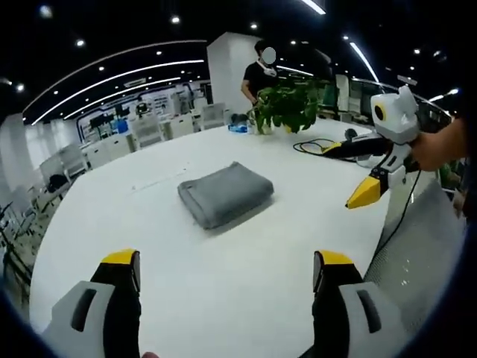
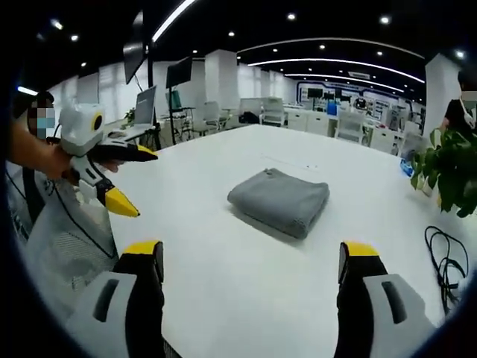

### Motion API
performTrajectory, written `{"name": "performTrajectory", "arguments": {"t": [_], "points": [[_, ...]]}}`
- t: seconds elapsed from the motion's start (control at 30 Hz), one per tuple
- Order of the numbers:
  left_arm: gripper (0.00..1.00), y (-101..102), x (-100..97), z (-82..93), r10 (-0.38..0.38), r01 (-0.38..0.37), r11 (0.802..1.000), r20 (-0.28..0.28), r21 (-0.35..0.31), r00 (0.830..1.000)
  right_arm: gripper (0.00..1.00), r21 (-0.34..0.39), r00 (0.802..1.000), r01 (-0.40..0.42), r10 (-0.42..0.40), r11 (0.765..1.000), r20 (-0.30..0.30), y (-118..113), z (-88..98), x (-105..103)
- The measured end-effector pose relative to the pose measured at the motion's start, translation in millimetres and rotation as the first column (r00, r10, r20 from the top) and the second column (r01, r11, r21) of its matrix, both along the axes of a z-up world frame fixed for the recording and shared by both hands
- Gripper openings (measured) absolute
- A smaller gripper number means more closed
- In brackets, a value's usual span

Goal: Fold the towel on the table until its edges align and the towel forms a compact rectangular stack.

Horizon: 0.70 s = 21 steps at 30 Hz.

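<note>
Here the grey cloth towel [image 1: 225, 194] lies folded into a compact, thick rectangle on the broad white table [image 1: 223, 298], its layered edges stacked along the side facing the left gripper view. In that view the left claw [image 1: 227, 270] hangs well short of the towel, jaws spread wide with nothing between the yellow tips, and the towel sits beyond the gap between them, a little toward the left jaw. The right claw [image 1: 370, 189] comes in from the right, held in a person's hand [image 1: 436, 149], apart from the towel and raised off the table; its yellow tips are parted, one above the other.

In the right gripper view the towel [image 2: 279, 200] lies ahead of the right claw [image 2: 253, 261], again well apart, and those jaws stand wide open and hold nothing. The left claw [image 2: 123, 179] shows to the towel's left, beyond the table edge, gripped by a hand [image 2: 46, 159].

A leafy green potted plant [image 1: 287, 104] stands on the table beyond the towel, with a black cable [image 2: 446, 261] coiled near it.
</note>
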<state>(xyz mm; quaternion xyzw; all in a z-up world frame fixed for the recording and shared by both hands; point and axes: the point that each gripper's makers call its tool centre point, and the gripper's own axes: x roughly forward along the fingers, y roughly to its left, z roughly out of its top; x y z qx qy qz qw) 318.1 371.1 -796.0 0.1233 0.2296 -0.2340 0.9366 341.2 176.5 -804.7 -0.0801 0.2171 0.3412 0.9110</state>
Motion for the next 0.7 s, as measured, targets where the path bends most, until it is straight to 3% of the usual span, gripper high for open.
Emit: {"name": "performTrajectory", "arguments": {"t": [0.13, 0.27, 0.33, 0.43, 0.5, 0.57, 0.7], "points": [[0.99, 2.5, -10.2, -1.7, 0.009, -0.009, 1.0, 0.008, -0.009, 1.0, 0.98, 0.006, 1.0, 0.022, -0.022, 1.0, 0.002, -6.3, -0.5, -13.7], [0.99, 5.6, -21.7, -5.2, 0.0, -0.001, 1.0, 0.023, 0.024, 1.0, 0.97, -0.03, 1.0, 0.024, -0.024, 0.999, 0.003, -9.2, -6.6, -24.1], [0.99, 8.5, -24.8, -5.8, 0.012, -0.013, 1.0, 0.031, 0.025, 0.999, 0.97, -0.035, 1.0, 0.024, -0.024, 0.999, 0.015, -8.0, -5.9, -31.1], [0.99, 9.4, -26.8, -5.3, 0.021, -0.023, 0.999, 0.057, 0.032, 0.998, 0.97, 0.012, 0.997, 0.049, -0.049, 0.999, 0.052, -5.8, 1.5, -32.8], [0.98, 7.3, -27.1, -5.3, 0.013, -0.017, 0.999, 0.079, 0.043, 0.997, 0.97, -0.01, 0.996, 0.041, -0.04, 0.999, 0.081, -2.8, 4.8, -33.6], [0.98, 5.3, -26.4, -7.7, 0.002, -0.005, 0.999, 0.065, 0.044, 0.998, 0.97, 0.017, 0.993, 0.014, -0.016, 1.0, 0.117, 6.3, 15.0, -34.6], [0.99, 8.5, -26.9, -9.0, 0.015, -0.016, 1.0, 0.051, 0.018, 0.999, 0.96, 0.038, 0.992, 0.044, -0.048, 0.998, 0.114, 1.4, 16.5, -36.0]]}}
